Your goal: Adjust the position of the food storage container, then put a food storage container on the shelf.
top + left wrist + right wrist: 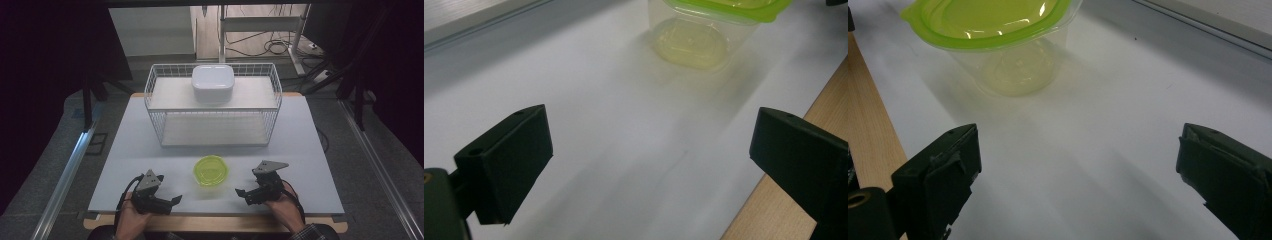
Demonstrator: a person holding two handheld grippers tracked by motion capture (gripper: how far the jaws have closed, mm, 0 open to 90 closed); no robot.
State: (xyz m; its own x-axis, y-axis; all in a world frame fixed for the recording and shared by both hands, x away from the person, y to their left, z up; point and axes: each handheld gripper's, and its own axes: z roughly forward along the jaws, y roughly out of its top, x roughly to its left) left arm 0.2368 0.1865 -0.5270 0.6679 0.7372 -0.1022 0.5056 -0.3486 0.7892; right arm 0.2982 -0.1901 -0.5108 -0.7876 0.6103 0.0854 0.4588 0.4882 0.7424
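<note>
Plainly, line by line:
Container: a clear plastic container point(211, 172) with a lime-green lid point(211, 169) stands upright on the white table point(125, 165), near the front edge and between the two hands.
Contents: it looks empty through the wall in both gripper views.
Handling: probably very light, with thin walls that flex under a hard squeeze; the smooth plastic may slip, and a sideways nudge could slide or tip it.
Where to hold: best taken across the body just under the lid rim, where the wall is stiffest, or by the rim itself; the small lid tab point(909, 16) suits peeling the lid off.
Left tool: the left tool point(175, 200) sits to the container's left, apart from it, jaws spread wide with nothing between them and aimed toward it.
Right tool: the right tool point(241, 192) sits to its right, also apart, jaws wide and empty, pointing at its side.
Beyond: a white wire basket point(272, 107) stands farther back on the table, with a white lidded box point(213, 82) on its upper level.
</note>
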